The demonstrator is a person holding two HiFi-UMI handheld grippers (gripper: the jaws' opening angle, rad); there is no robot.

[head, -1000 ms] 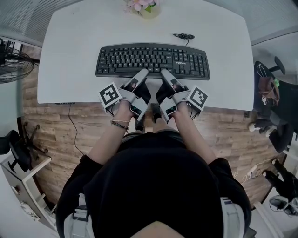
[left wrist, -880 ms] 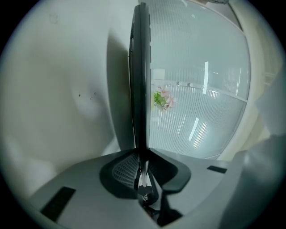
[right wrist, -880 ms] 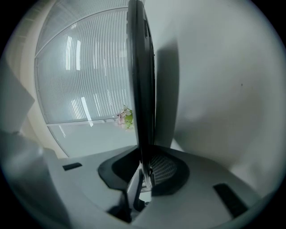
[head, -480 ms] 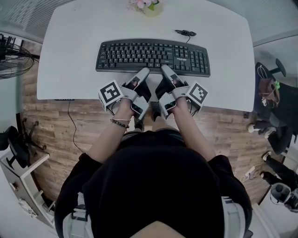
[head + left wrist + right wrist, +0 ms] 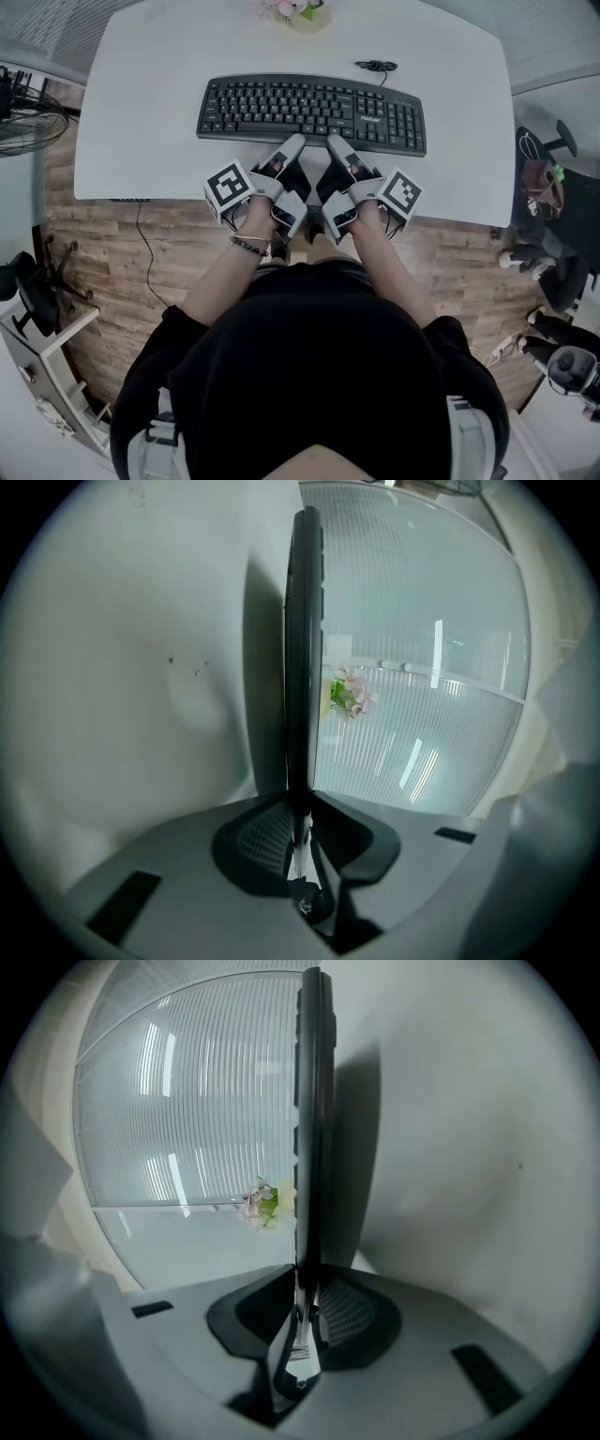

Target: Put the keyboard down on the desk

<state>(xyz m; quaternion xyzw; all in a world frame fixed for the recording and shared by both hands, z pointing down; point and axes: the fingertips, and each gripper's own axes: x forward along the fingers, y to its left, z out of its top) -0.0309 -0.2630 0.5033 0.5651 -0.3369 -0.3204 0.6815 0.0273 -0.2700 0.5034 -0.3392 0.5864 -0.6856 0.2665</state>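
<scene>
Wood-plank flooring [image 5: 103, 253] fills the 9 o'clock side of the head view, with a black fan [image 5: 23, 117] at the far left edge. White desk [image 5: 150, 112] spans the upper part of that view. A black keyboard [image 5: 311, 112] lies level over the middle of the desk, long side running from 9 to 3 o'clock. Whether its underside touches the desktop cannot be told. The left gripper [image 5: 292, 142] reaches toward 12 o'clock from the person's body, and its marker cube [image 5: 228, 190] sits at 7 o'clock of its tips. The left gripper view shows both jaws pressed onto the keyboard's near edge, the board seen edge-on between them, with the desk surface at 9 o'clock of it. A bracelet [image 5: 247, 247] circles the left wrist. A pot of pink flowers [image 5: 292, 9] stands at 12 o'clock on the desk's far edge, well apart from the keyboard. The right gripper [image 5: 336, 142] sits just beside the left one, with its marker cube [image 5: 400, 195] at 5 o'clock of its tips. The right gripper view shows those jaws likewise clamped on the keyboard's near edge. A coiled black cable [image 5: 375, 67] lies on the desk at 1 o'clock of the keyboard. Dark bags and gear [image 5: 548, 216] sit on the floor at 3 o'clock.
</scene>
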